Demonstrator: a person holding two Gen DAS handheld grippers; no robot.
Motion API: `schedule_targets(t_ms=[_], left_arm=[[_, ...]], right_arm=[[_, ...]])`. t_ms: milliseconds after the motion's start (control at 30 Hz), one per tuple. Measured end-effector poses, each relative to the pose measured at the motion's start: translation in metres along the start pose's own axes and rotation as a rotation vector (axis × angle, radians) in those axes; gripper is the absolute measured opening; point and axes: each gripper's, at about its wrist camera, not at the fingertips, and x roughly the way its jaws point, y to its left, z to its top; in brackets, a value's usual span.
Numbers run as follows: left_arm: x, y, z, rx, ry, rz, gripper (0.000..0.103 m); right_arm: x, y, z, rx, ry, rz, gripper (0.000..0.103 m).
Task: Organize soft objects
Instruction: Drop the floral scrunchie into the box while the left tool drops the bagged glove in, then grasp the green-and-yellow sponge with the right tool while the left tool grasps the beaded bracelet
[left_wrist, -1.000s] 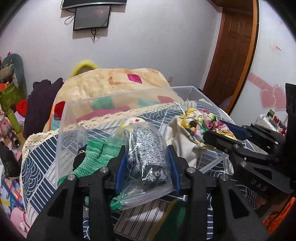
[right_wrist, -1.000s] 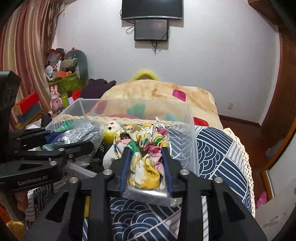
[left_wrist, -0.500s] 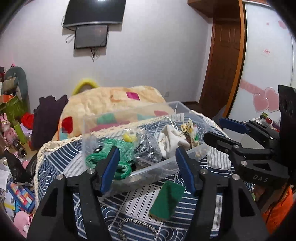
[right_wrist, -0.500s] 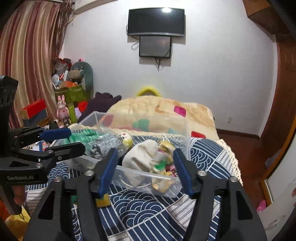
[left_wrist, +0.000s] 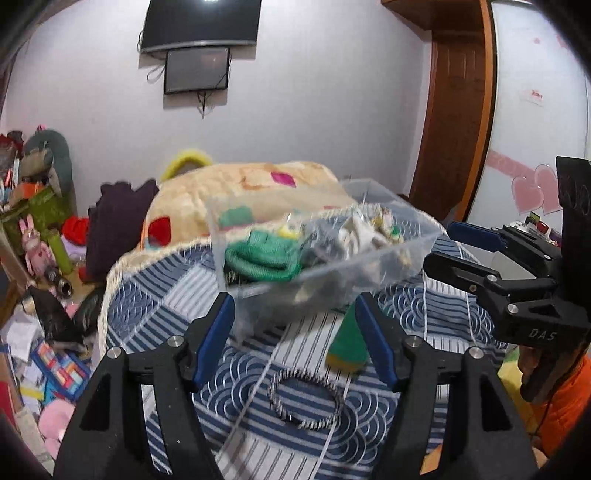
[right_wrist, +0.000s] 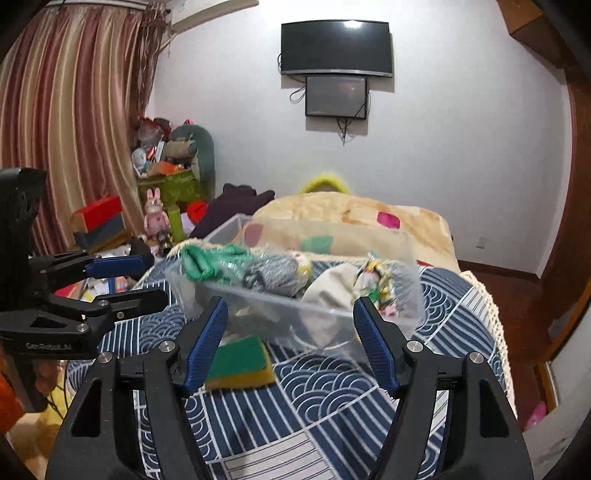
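Both tools stand with jaws spread wide and nothing between the pads. We see the left tool (left_wrist: 295, 332) above the near part of the worktop (left_wrist: 155, 306), which carries a blue-and-white patterned cloth with a lace edge. The right tool (right_wrist: 291, 339) is likewise spread and empty, and it shows in the left view as a black body with blue pads (left_wrist: 476, 236) toward the right edge.

We note a clear plastic bin (right_wrist: 295, 306) on the worktop, toward its far side, ahead of both tools and touching neither. Its outline is blurred in both views. Inside the bin, from left to right in the right view: a green knit item (right_wrist: 207, 258), a grey speckled item in a clear bag (right_wrist: 273, 273), a small yellow-and-white item (right_wrist: 303, 262) we cannot identify, a cream cloth (right_wrist: 328, 291), and a floral fabric bundle (right_wrist: 376, 284).

Outside the bin, on the near part of the worktop: a green-and-yellow sponge (right_wrist: 240, 362) just in front of the bin, and a black-and-white patterned ring-shaped band (left_wrist: 306, 398) lying flat nearer the front edge.
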Motion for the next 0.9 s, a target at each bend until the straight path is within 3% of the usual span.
schedule_targets(t_ms=[100,200,367,667,733,833,900], left_arm=[[0.005,0.006,-0.016,-0.022,0.035,0.003,0.067],[0.011,0.01,-0.032,-0.029,0.063,0.015,0.067],[0.019,0.017,-0.052,-0.061,0.098,0.004,0.064],[0.045,0.018,-0.07,-0.078,0.201,-0.058,0.032],[0.044,0.016,-0.071,-0.066,0.182,-0.045,0.03],[0.044,0.012,-0.074,-0.062,0.174,-0.044,0.017],[0.043,0.009,-0.075,-0.062,0.173,-0.045,0.006]], right_arm=[[0.006,0.006,-0.012,0.004,0.024,0.023,0.069],[0.014,0.013,-0.021,0.005,0.047,0.032,0.081],[0.027,0.022,-0.03,-0.01,0.097,0.066,0.081],[0.056,0.031,-0.041,0.006,0.209,0.123,0.081],[0.06,0.031,-0.042,0.005,0.219,0.112,0.081],[0.067,0.031,-0.044,0.008,0.237,0.098,0.081],[0.068,0.03,-0.046,0.017,0.239,0.104,0.071]])
